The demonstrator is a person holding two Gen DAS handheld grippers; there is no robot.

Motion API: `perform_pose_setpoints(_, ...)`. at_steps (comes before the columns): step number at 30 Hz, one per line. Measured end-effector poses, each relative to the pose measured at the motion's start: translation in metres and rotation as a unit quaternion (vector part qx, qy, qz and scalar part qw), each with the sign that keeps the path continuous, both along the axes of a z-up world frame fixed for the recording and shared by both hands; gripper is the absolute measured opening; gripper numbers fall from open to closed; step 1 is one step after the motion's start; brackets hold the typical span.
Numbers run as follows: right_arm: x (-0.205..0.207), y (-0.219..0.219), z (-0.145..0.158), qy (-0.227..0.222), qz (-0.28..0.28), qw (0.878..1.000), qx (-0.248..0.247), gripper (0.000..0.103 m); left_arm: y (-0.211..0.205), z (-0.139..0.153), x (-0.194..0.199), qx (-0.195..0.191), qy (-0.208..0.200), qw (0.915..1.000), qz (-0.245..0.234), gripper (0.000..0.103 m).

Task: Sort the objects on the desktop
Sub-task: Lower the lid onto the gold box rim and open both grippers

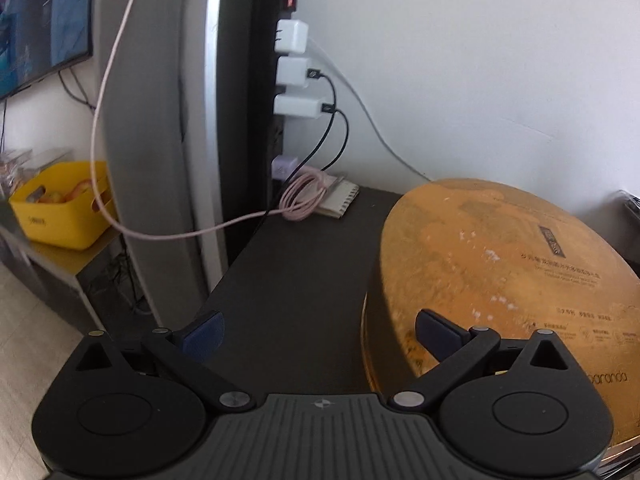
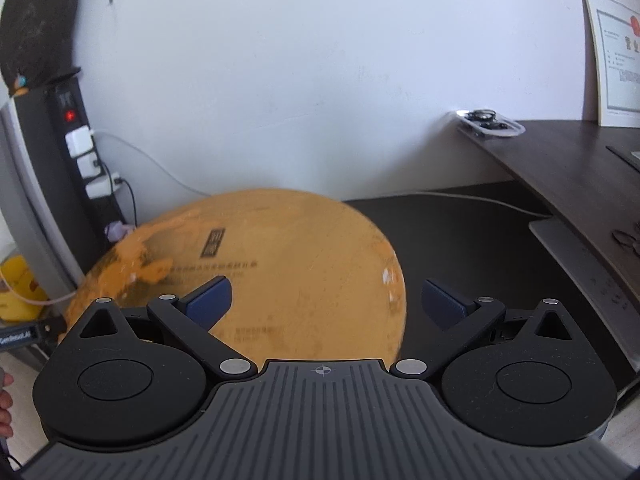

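A large round orange tin (image 1: pixel 508 280) with printed text on its lid sits on the dark desk (image 1: pixel 296 280). My left gripper (image 1: pixel 318 334) is open, its right finger over the tin's left rim and its left finger over bare desk. In the right wrist view the same tin (image 2: pixel 260 264) fills the middle. My right gripper (image 2: pixel 326 304) is open above the tin's right edge, its left finger over the lid and its right finger over the desk beyond. Neither gripper holds anything.
A coiled pink cable (image 1: pixel 306 196) lies on a small notepad (image 1: pixel 340 200) at the desk's far corner, below a power strip (image 1: pixel 286 60) with white chargers. A yellow bin (image 1: pixel 64 204) stands on a low shelf left. A raised desk shelf (image 2: pixel 580 172) carries a clear tray (image 2: pixel 492 124).
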State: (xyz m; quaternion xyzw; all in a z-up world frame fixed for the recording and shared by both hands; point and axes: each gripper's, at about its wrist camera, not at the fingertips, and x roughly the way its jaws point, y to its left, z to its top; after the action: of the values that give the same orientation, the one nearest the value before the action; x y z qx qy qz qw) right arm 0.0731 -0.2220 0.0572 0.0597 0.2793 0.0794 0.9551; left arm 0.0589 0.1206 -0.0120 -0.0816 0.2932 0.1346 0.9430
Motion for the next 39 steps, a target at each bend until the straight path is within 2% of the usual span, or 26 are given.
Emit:
perform_pose_setpoints(7, -0.017, -0.005, -0.025, 0.048, -0.039, 0.998, 0.005, 0.103, -0.003, 0.000, -0.005, 0.022, -0.007, 0.9997, -0.001, 0.102)
perform_pose_setpoints(11, -0.021, -0.010, -0.031, 0.063, -0.054, 0.997, 0.003, 0.103, -0.004, -0.001, -0.003, 0.026, -0.011, 0.9996, -0.010, 0.103)
perform_pose_setpoints(15, -0.026, -0.009, -0.032, 0.065, -0.056, 0.996, -0.002, 0.103, -0.009, -0.003, -0.001, 0.056, -0.012, 0.9981, -0.023, 0.103)
perform_pose_setpoints(20, -0.023, -0.007, -0.031, 0.068, -0.061, 0.996, -0.008, 0.103, -0.004, -0.006, 0.000, 0.035, -0.008, 0.9990, -0.025, 0.103)
perform_pose_setpoints(29, -0.006, -0.002, -0.049, 0.098, -0.085, 0.991, -0.032, 0.103, -0.007, -0.005, 0.002, 0.040, -0.005, 0.9989, -0.025, 0.103)
perform_pose_setpoints(34, -0.007, -0.003, -0.047, 0.096, -0.086, 0.991, -0.029, 0.103, -0.011, -0.001, 0.004, 0.049, 0.005, 0.9985, -0.024, 0.103)
perform_pose_setpoints(39, -0.020, -0.002, -0.026, 0.064, -0.070, 0.995, -0.026, 0.103, -0.026, 0.017, -0.008, 0.052, 0.014, 0.9976, -0.042, 0.103)
